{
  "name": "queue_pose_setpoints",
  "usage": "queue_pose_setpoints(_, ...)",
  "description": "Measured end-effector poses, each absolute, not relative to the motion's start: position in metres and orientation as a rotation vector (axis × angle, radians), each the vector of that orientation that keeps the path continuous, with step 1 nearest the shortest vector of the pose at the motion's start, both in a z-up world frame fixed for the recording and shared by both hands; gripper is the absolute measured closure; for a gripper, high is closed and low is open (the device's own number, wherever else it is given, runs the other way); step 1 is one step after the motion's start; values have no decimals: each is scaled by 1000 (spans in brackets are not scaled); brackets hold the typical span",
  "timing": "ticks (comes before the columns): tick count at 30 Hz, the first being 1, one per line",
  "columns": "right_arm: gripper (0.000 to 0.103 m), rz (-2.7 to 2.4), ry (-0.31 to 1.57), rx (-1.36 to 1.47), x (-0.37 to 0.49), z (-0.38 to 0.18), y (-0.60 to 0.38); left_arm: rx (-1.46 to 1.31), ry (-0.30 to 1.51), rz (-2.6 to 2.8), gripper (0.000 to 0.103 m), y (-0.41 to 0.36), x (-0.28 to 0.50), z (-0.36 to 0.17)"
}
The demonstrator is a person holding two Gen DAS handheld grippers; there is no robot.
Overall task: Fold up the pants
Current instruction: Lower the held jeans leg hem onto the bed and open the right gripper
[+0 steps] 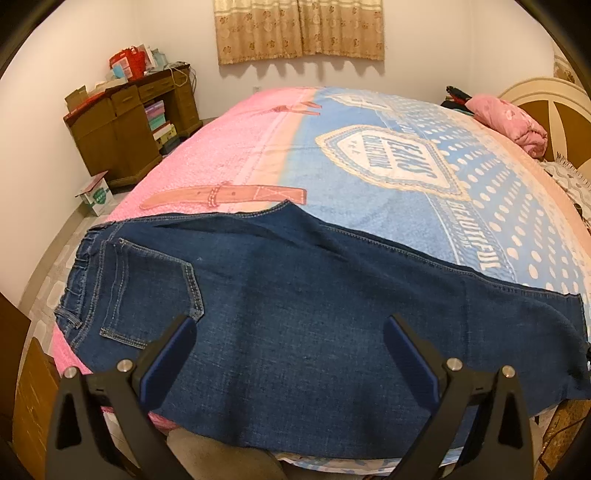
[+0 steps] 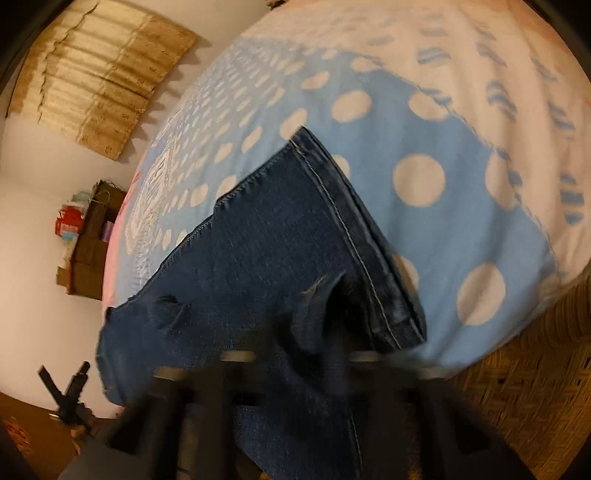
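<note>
While one pair of dark jeans (image 1: 295, 295) is lying across the bed (image 1: 369, 177) at lower frame, the left hand-held gripper (image 1: 291, 332) is hovering wide open and the right hand-held gripper (image 2: 317, 295) is pinching denim near the hem.

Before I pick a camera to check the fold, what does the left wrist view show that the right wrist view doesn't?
Only the left wrist view shows the dark blue denim pants from waistband to leg, their stitched back pocket, the pink pillow and the open left gripper above the denim.

Only the right wrist view shows the stitched leg hem close up, bunched fabric at the blurred right gripper, and a woven brown surface.

Both show the blue polka-dot bedspread, the tan curtain and the brown wooden cabinet.
</note>
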State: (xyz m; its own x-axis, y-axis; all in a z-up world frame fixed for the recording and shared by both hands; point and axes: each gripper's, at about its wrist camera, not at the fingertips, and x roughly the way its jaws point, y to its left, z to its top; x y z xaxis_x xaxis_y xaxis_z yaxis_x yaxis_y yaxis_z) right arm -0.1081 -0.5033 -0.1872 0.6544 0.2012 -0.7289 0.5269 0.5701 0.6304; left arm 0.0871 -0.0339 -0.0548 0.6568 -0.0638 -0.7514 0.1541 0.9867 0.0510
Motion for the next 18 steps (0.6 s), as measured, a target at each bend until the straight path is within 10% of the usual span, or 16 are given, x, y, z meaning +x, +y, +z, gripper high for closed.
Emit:
queue_pose_setpoints(13, 99, -188, 305, 737, -135, -19, -509, 64, 834, -106, 0, -26, 86, -51)
queue_pose_setpoints(18, 98, -332, 454, 661, -109, -81, -532, 78, 852, -103, 0, -31, 84, -60)
